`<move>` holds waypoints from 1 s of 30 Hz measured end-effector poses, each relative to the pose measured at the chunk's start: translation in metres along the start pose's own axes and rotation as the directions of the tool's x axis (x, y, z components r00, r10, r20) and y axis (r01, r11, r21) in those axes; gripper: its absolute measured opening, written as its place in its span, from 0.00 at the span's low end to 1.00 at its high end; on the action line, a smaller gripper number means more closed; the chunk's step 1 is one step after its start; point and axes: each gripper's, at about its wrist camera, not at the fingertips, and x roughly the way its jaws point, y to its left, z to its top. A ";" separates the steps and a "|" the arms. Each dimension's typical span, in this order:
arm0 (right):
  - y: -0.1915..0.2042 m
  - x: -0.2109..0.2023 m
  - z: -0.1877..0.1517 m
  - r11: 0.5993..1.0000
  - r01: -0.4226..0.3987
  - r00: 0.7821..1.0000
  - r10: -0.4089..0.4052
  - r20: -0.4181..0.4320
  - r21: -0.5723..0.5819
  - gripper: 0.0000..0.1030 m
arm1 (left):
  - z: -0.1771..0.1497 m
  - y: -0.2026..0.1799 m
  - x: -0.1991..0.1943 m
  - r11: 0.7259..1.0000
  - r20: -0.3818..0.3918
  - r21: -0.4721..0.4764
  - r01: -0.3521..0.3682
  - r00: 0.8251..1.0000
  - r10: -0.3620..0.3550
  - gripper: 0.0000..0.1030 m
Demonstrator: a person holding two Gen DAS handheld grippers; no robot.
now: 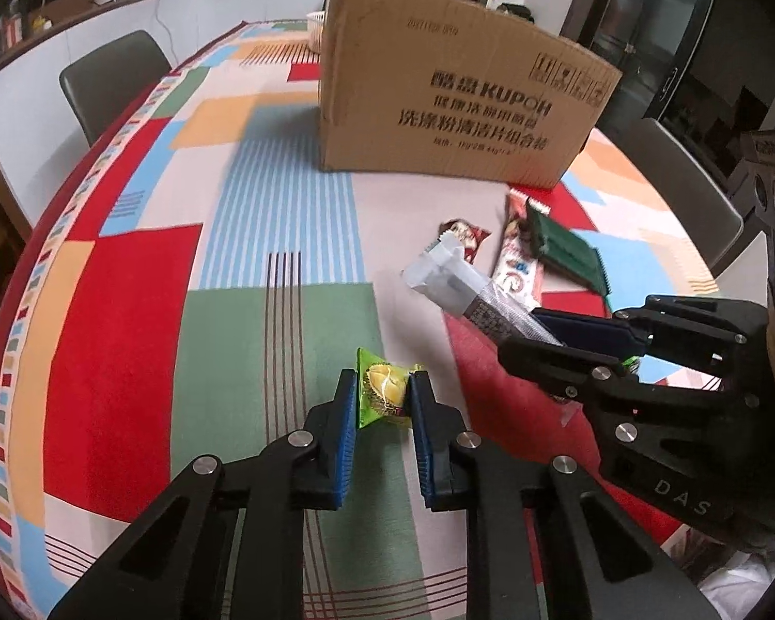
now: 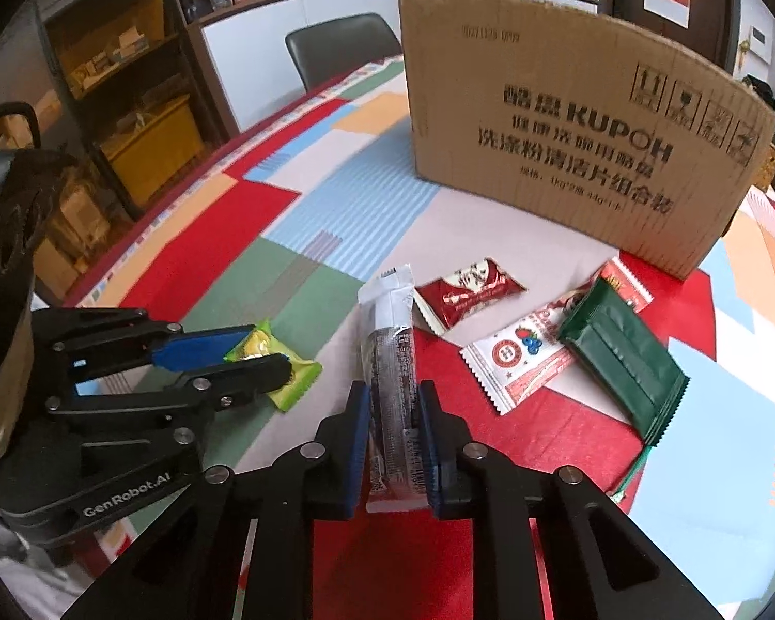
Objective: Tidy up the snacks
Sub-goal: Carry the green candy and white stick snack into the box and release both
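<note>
The left claw (image 1: 382,398) grips a green durian candy packet (image 1: 385,395) just above the table (image 1: 129,310). The right claw (image 2: 392,413) clamps a long white-and-dark snack bar (image 2: 390,361), apparently lifted. A red packet (image 2: 465,292), a white strawberry wrapper (image 2: 511,361) and a dark green packet (image 2: 625,356) lie before the cardboard box (image 2: 568,129).

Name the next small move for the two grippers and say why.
Probably carry both toward the cardboard box: the left gripper is shut on the green durian snack, and the right gripper on the long white-and-grey packet, while three packets lie on the tablecloth.
</note>
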 end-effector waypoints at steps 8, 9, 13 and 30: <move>0.001 -0.024 0.008 1.000 -0.004 0.998 0.003 0.067 0.013 0.19 | 0.016 -0.006 -0.022 1.000 0.073 0.020 -0.002 0.997 0.000 0.20; 0.000 -0.028 0.010 1.000 -0.001 0.997 -0.001 0.078 0.016 0.19 | 0.018 -0.007 -0.024 1.000 0.081 0.023 -0.004 0.997 0.002 0.20; -0.005 -0.039 0.016 0.999 0.013 0.993 -0.016 0.114 0.029 0.19 | 0.029 -0.011 -0.034 0.999 0.122 0.040 -0.007 0.993 0.002 0.20; -0.029 -0.100 0.050 0.992 0.073 0.944 -0.103 0.314 0.107 0.19 | 0.091 -0.040 -0.080 0.992 0.321 0.127 0.020 0.945 -0.060 0.20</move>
